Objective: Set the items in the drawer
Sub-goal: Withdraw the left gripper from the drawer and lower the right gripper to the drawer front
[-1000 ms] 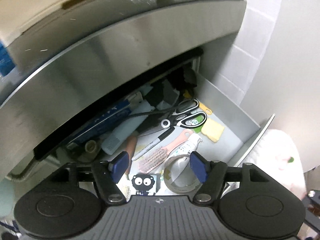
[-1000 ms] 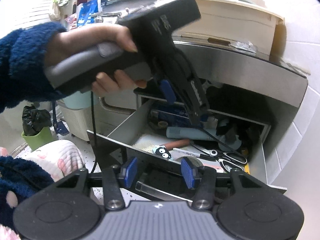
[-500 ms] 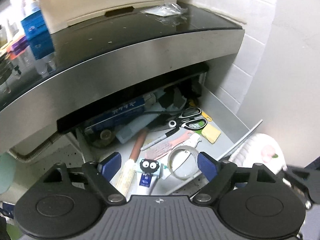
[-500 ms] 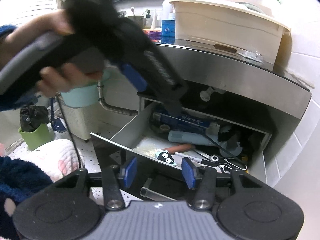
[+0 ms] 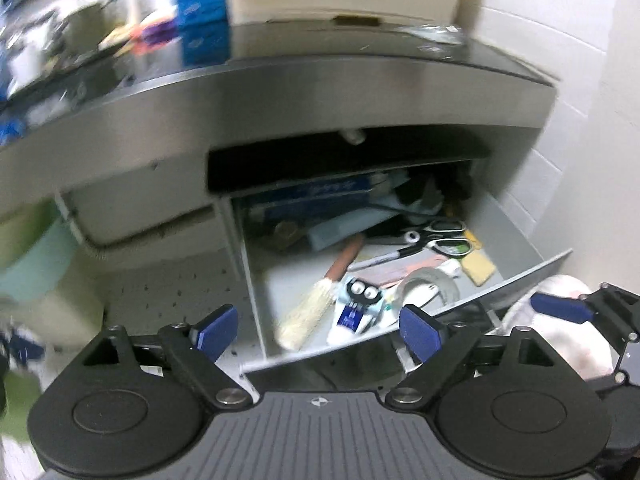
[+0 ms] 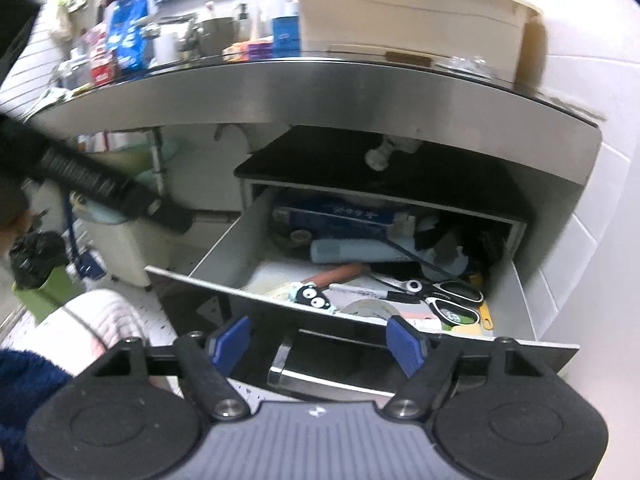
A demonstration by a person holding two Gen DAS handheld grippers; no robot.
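Note:
The grey drawer [image 5: 516, 236] [image 6: 224, 248] stands pulled out under the steel counter. It holds scissors [image 5: 444, 236] [image 6: 444, 296], a tape roll [image 5: 428, 284] [image 6: 368, 308], a brush [image 5: 316, 300], a marker [image 5: 384, 258] and a black cartoon-face card [image 5: 360, 292] [image 6: 312, 296]. My left gripper [image 5: 316, 330] is open and empty, in front of and left of the drawer. My right gripper [image 6: 318, 340] is open and empty, just before the drawer's front panel and its metal handle [image 6: 320, 380]. The right gripper also shows at the right edge of the left wrist view [image 5: 568, 308].
The steel counter [image 6: 360, 84] carries a cream tub [image 6: 408, 12], blue boxes and bottles. A white tiled wall [image 6: 592, 208] stands right of the drawer. A pale green bin [image 5: 36, 256] and a pink cushion [image 6: 92, 320] are on the floor at left.
My left gripper has pulled up and back out of the drawer and swung left, its jaws wider. The right gripper has stayed before the drawer front and now stands wider open.

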